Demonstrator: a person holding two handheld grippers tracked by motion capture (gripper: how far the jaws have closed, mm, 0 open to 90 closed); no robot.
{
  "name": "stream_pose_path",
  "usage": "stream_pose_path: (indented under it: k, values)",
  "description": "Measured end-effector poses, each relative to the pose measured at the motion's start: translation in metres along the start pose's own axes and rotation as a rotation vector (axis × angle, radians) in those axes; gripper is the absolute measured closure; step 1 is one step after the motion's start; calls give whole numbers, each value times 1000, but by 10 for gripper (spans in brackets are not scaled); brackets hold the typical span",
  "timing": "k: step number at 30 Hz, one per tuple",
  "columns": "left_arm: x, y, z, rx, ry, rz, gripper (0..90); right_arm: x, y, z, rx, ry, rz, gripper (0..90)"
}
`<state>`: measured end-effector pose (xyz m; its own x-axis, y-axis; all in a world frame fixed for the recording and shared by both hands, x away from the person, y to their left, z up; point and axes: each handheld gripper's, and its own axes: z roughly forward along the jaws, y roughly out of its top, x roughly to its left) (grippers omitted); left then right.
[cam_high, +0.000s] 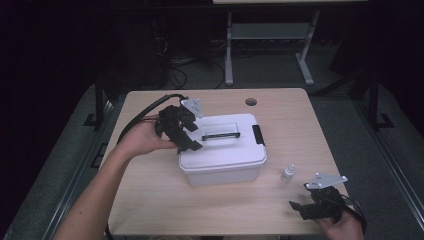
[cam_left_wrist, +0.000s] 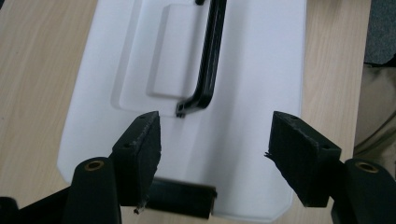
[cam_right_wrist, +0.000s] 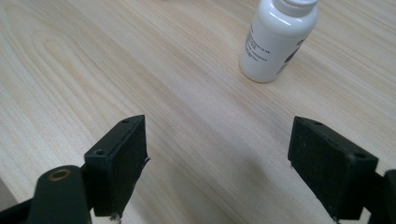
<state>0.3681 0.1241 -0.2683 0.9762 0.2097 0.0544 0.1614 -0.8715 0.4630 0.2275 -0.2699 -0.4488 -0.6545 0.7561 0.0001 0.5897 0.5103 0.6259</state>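
A white lidded box (cam_high: 225, 155) stands in the middle of the wooden table (cam_high: 150, 200). A black handle (cam_high: 220, 135) lies flat on its lid, and a black latch (cam_high: 258, 135) is on its right end. My left gripper (cam_high: 192, 136) hovers over the box's left end, open. In the left gripper view its jaws (cam_left_wrist: 215, 135) stand wide above the lid (cam_left_wrist: 261, 70), with the handle (cam_left_wrist: 210, 60) just ahead and the near latch (cam_left_wrist: 182, 198) below them. My right gripper (cam_high: 300, 210) rests open near the table's front right. A small white bottle (cam_right_wrist: 278, 39) stands ahead of its jaws (cam_right_wrist: 217, 154).
The small bottle (cam_high: 288, 173) stands upright on the table just right of the box. A round cable hole (cam_high: 251, 102) sits near the table's far edge. A metal stand (cam_high: 265, 35) is on the floor beyond the table.
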Motion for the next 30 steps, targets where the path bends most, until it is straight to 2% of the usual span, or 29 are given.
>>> stream_pose_path:
  k: [8,14,16,24,30]
  values:
    - [4,14,11,16,-5,8,345,0,-1,0,-3,4,7,192]
    - [6,25,21,28,-8,23,393,0,-1,0,-5,5,7,192]
    - [6,30,27,43,-11,33,426,0,-1,-1,-5,4,6,192]
    - [8,41,35,46,-19,48,511,0,-1,0,-4,4,-1,192]
    - [11,47,44,69,-16,57,632,1,-1,0,-1,14,9,192]
